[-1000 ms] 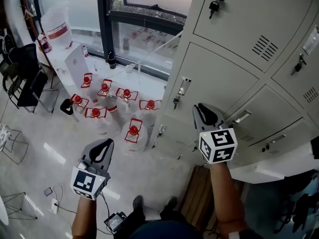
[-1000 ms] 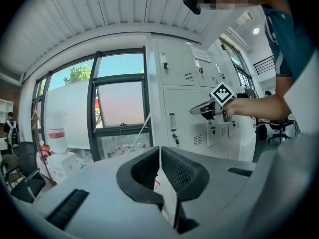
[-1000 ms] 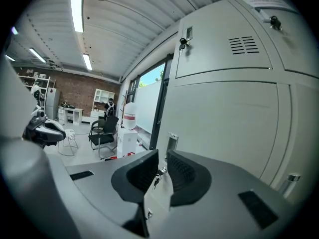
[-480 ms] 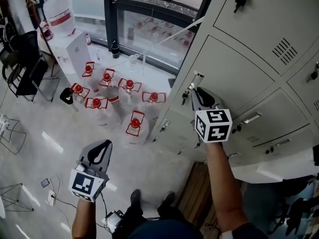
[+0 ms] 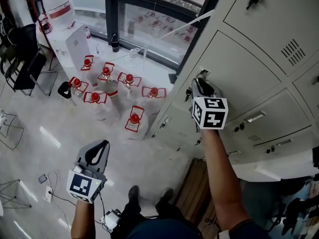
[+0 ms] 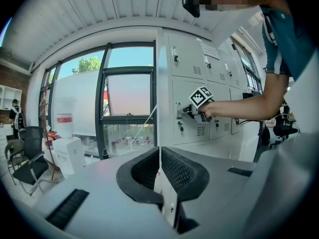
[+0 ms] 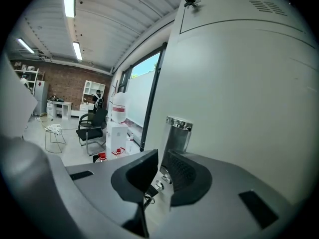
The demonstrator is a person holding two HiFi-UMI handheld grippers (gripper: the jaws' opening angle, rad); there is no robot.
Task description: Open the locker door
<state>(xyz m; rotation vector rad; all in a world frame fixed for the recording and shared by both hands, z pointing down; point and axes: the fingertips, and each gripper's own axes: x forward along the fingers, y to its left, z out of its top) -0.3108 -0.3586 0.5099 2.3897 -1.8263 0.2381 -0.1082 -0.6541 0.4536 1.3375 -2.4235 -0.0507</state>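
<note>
Head view: the door [image 5: 249, 76], right of centre, is still flush with its neighbours, so nothing is open yet. My right gripper [image 5: 201, 84] noses up to its handle [image 5: 203, 73]. My left gripper [image 5: 98, 146] hangs idle at lower left. I count two grippers and seven red-capped bottles [image 5: 134, 118] at centre left.

Left gripper view: its jaws are pressed together at centre frame, with nothing between them.

Right gripper view: the jaws stand narrowly apart at bottom centre. The lower edge of the one chrome handle shows in the gap, and I judge it not yet clamped. The reach looks done; gripping and pulling remain.
</note>
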